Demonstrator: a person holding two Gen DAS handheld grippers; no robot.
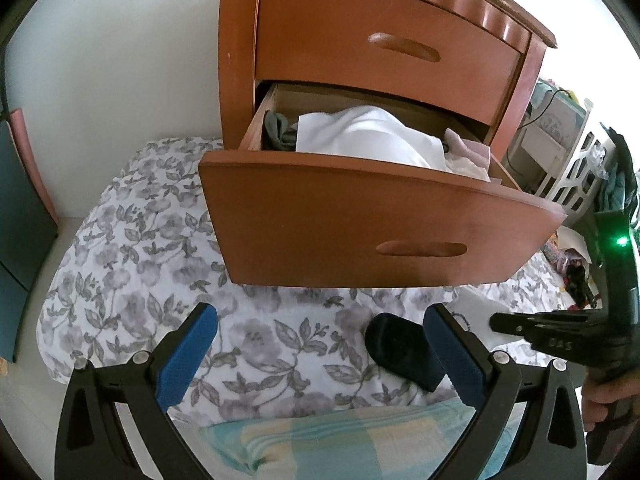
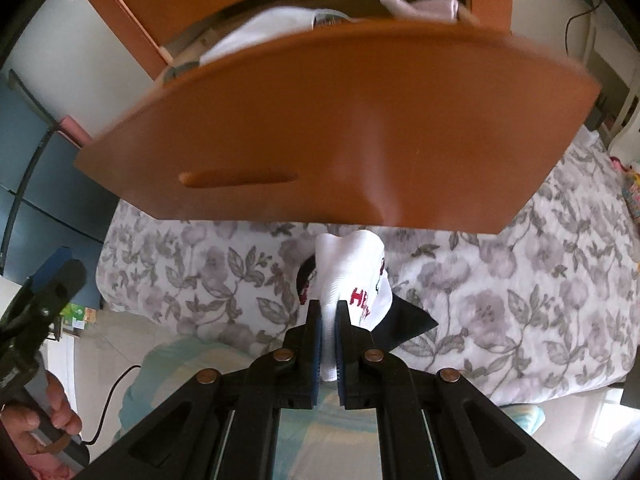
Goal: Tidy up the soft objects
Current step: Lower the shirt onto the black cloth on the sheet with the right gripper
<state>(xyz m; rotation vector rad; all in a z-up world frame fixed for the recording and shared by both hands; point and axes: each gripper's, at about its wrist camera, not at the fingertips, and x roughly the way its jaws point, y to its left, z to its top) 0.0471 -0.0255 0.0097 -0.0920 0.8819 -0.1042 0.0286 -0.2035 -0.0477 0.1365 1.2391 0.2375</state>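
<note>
- R gripper (image 2: 329,326) clamped tight on the white sock (image 2: 348,276). Blue pads pinch one end of it; the rest sticks out past the tips, w/ red lettering on the side.
- Key relation: the open drawer (image 2: 336,128) lies up and ahead of the R tongs. Its front panel fills the R wrist view above the sock, so I judge the sock must clear that top edge before it can drop in. Sock's long axis runs roughly along the fingers, pointing at the drawer front.
- L gripper (image 1: 320,356) has jaws wide apart, nothing between the pads. It hangs over the floral bedding (image 1: 132,264).
- A dark sock (image 1: 404,350) lies on the bedding just inside the L gripper's right pad, not gripped. L hand is the nearer one to it, I'd say.
- R hand is nearer the drawer w/ a load already held.
- L wrist view only: drawer contents from above. A white cloth (image 1: 372,136) heaped mid-drawer, grey-green item (image 1: 278,128) at left, pinkish fabric (image 1: 468,148) at right. Upper drawer shut.
- R wrist view only: the actual grip on the sock; also a dark pointed piece beneath it, can't tell what.
</note>
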